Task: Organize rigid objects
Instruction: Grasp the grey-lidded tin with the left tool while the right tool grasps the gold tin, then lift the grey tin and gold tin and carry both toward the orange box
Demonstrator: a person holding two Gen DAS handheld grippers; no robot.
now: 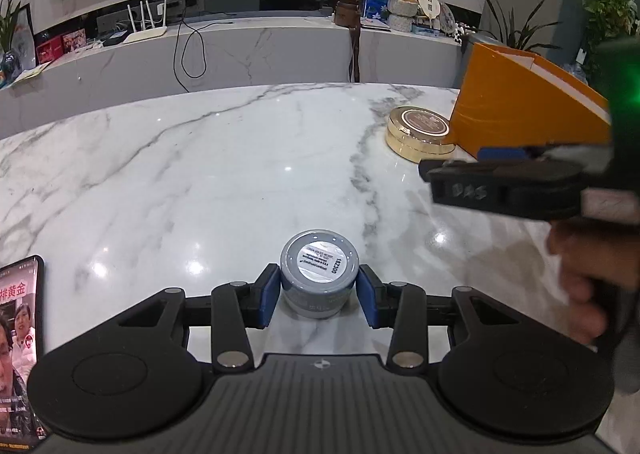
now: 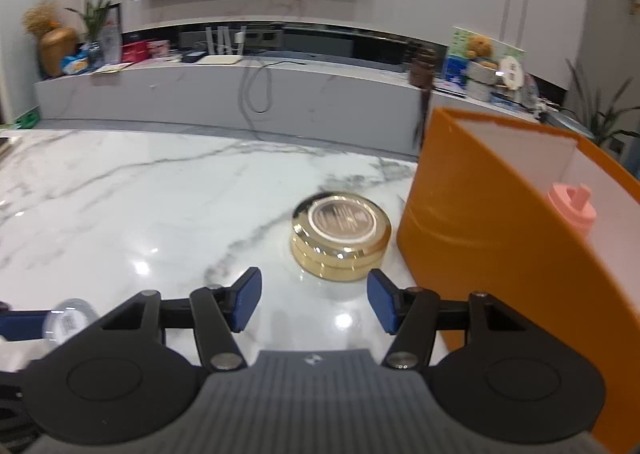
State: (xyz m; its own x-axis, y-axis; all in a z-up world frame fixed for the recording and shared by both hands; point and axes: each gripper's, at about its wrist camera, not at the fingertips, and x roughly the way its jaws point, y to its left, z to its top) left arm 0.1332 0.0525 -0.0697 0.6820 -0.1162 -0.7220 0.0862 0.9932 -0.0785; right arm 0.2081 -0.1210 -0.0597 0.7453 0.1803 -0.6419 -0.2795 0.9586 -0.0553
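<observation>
Marble tabletop (image 1: pixel 192 158) fronts a television wall; left fingers (image 1: pixel 267 296) clamp grey jar (image 1: pixel 319 274), right fingers (image 2: pixel 382 304) apart, empty.

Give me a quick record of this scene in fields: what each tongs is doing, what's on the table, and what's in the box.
left tongs: shut on the grey jar, which stands on the marble table
right tongs: open, nothing between them, pointed toward the gold tin
gold tin: on the table, beside the orange box
orange box: open, a pink bottle inside
phone: at the table's left edge, screen lit
</observation>
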